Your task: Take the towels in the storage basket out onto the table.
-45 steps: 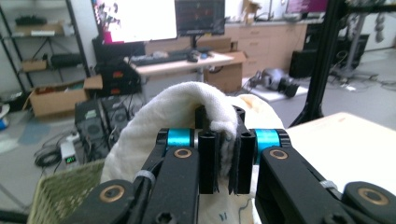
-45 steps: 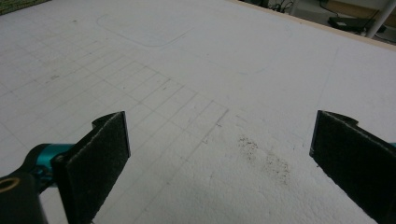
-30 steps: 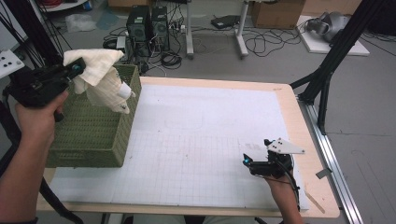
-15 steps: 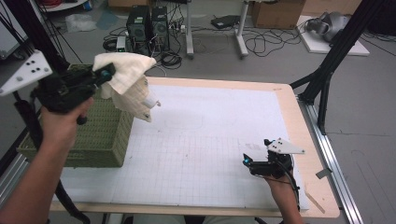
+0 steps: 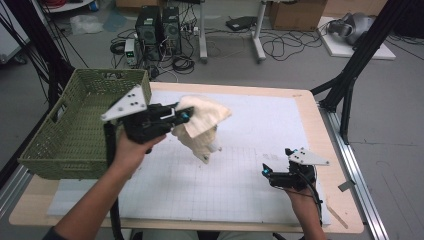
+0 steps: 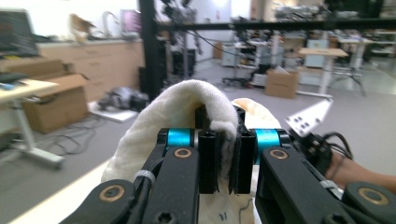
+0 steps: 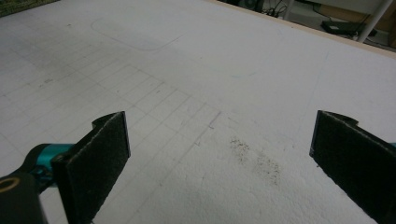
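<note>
White gridded mat (image 5: 240, 185), cream cloth (image 5: 200, 125) clamped in left claw (image 5: 179, 116), right claw (image 5: 267, 172) apart.

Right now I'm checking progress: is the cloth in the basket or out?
Out: the cloth hangs from the left hand-held gripper over the mat, beside the basket.

Green basket (image 5: 75, 135), white mat (image 5: 240, 175)

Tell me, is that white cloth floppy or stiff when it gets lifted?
Probably floppy: the white cloth droops in folds below the left hand-held gripper. Likely light, since one pinch at its edge carries it. It seems soft, bunching between the pads.
</note>
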Demonstrator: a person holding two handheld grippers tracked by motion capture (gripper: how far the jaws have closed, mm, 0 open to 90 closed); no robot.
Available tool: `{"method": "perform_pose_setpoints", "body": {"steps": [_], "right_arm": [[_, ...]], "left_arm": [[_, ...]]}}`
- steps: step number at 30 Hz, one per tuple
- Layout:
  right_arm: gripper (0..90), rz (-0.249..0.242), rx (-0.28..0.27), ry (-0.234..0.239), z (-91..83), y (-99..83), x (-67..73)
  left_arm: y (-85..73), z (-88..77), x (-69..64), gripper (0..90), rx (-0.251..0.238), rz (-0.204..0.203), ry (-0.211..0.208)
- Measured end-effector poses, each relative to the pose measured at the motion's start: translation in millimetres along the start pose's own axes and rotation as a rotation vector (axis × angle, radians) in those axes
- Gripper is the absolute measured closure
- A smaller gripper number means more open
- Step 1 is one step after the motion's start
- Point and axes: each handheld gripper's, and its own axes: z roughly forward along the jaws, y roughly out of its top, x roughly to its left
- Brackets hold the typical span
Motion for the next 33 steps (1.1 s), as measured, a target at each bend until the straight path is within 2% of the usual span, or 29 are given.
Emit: {"method": "perform_pose_setpoints", "body": {"steps": [6,9,10,14,20,23,29,33], "right_arm": [[4.1,0.014,-0.013,-0.020,-3.1,-0.1,-2.5],[4.1,0.012,-0.016,-0.026,-4.0,-0.8,-4.0],[4.1,0.013,-0.015,-0.027,-4.1,-0.9,-4.3],[4.1,0.016,-0.017,-0.032,-3.6,-1.7,-5.4],[4.1,0.018,-0.012,-0.031,-2.2,-2.3,-6.3],[4.1,0.018,-0.010,-0.027,-1.8,-2.4,-5.6],[4.1,0.013,-0.008,-0.028,-1.1,-2.9,-5.9],[4.1,0.016,-0.004,-0.025,-1.2,-3.0,-5.2]], "left_arm": [[-31.8,44.2,-9.7,84.1,0.072,-0.041,-0.089],[-51.9,65.9,-6.2,84.0,0.120,-0.065,-0.101],[-59.5,72.4,-3.2,84.0,0.133,-0.086,-0.098],[-87.9,95.2,12.6,83.7,0.208,-0.145,-0.062],[-112.8,116.0,26.8,81.7,0.294,-0.167,0.028],[-120.7,119.1,33.9,81.1,0.313,-0.184,0.048],[-132.4,121.4,48.1,80.2,0.337,-0.201,0.125],[-140.1,118.4,58.6,70.0,0.376,-0.243,0.173]]}}
